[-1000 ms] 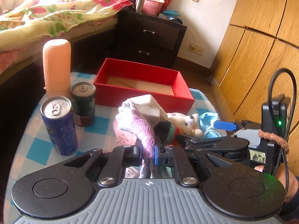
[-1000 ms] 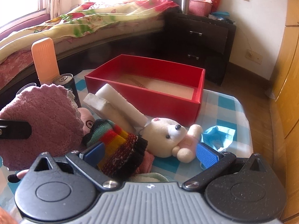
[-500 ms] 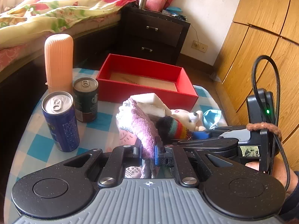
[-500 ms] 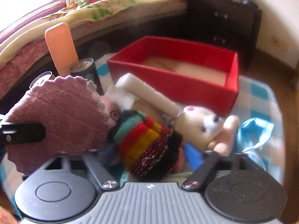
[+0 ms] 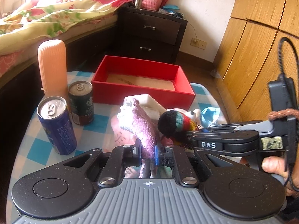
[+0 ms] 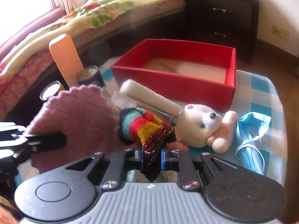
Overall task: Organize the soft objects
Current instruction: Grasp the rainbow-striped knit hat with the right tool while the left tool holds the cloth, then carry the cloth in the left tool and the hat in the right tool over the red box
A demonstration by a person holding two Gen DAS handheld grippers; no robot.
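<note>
Looking through your left wrist camera, you get the two upright cans, a blue can (image 5: 56, 125) and a dark can (image 5: 81, 102), standing left of the red box (image 5: 143, 95), while your right wrist camera alone shows the whole white teddy bear (image 6: 203, 127) and the crumpled blue face mask (image 6: 250, 136) lying in front of the box's right end. The red box is open-topped, with stiff straight walls and a bare cardboard floor, and checked tablecloth (image 5: 33, 143) shows between the box and the pile. A ribbed peach cylinder (image 5: 52, 67) stands left of the box, behind the cans. Your left gripper (image 5: 147, 152) has its jaws clamped on the fluffy purple cloth (image 5: 142, 125), which has a scalloped edge and hangs in front of the box. Your right gripper (image 6: 152, 156) is closed tight on the striped knit sock (image 6: 147, 128), just right of the cloth and touching the bear.
</note>
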